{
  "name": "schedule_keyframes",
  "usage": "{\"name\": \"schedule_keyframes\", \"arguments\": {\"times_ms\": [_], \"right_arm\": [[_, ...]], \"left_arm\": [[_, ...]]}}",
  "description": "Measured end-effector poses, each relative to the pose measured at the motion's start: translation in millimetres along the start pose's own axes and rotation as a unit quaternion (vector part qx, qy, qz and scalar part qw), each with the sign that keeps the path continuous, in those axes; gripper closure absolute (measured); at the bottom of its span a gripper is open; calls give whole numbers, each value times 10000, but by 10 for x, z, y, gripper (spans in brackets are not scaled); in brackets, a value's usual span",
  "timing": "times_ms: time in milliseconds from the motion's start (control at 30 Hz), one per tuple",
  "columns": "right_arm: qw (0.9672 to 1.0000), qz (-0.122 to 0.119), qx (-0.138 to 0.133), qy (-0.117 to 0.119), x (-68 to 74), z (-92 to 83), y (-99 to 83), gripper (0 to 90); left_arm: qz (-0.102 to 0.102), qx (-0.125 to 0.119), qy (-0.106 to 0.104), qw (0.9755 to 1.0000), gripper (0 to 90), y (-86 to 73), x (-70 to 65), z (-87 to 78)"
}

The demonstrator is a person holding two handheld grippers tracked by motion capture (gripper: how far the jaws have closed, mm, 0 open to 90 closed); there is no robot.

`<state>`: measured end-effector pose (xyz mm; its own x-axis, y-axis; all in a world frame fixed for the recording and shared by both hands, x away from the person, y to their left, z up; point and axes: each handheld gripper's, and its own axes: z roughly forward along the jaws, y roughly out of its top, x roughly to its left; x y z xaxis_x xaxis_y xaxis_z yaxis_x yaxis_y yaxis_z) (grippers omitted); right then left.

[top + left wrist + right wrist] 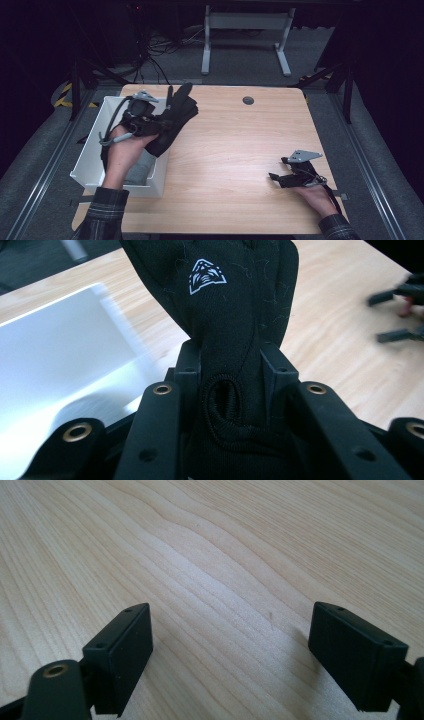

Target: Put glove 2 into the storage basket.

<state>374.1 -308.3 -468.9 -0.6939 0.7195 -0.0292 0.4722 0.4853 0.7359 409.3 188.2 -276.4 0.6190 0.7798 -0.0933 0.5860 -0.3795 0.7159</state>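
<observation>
A black knit glove [172, 120] with a small white emblem [206, 276] is pinched at its cuff between the jaws of my left gripper [150, 124], which is shut on it. The glove [235, 315] hangs in the air over the right wall of the white bin [95, 150], its fingers pointing up and away. My right gripper [276, 169] rests low over the bare wooden table [235, 145] at the front right, jaws wide open with nothing between its fingertips [122, 650].
The white bin [60, 355] stands on the table's left edge and holds something grey at its bottom [140, 167]. A round cable hole [248, 100] is near the table's far edge. A desk frame [245, 30] stands on the floor beyond.
</observation>
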Motion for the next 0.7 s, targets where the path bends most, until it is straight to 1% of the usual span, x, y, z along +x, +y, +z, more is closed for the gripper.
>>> {"name": "schedule_keyframes", "arguments": {"times_ms": [100, 200, 300, 367, 467, 500, 567, 600, 700], "right_arm": [[10000, 5, 0, -3, 1, 0, 1, 183], [10000, 10, -3, -9, 1, 2, 1, 182], [10000, 15, -2, -13, 2, 3, 2, 181], [10000, 18, -2, -16, 2, 3, 2, 181], [10000, 28, 0, -24, 4, 4, 4, 181], [10000, 25, 2, -33, 4, 4, 4, 180], [10000, 27, 3, -37, 5, 5, 5, 179], [10000, 31, 4, -37, 5, 5, 5, 178], [10000, 35, -2, -40, 3, 6, 5, 178]], "left_arm": [[-199, -14, 201, 9996, 686, -99, 159, -85], [-447, 37, 388, 9982, 686, -229, 298, -132], [-611, 157, 523, 9966, 686, -370, 387, -129], [-686, 241, 591, 9956, 685, -445, 416, -104], [-813, 340, 596, 9943, 684, -562, 459, -39], [-843, 383, 632, 9937, 683, -594, 466, -13], [-906, 458, 632, 9928, 683, -654, 484, 48], [-950, 491, 596, 9925, 682, -683, 492, 77], [-1003, 639, 635, 9909, 680, -761, 515, 170]]}}
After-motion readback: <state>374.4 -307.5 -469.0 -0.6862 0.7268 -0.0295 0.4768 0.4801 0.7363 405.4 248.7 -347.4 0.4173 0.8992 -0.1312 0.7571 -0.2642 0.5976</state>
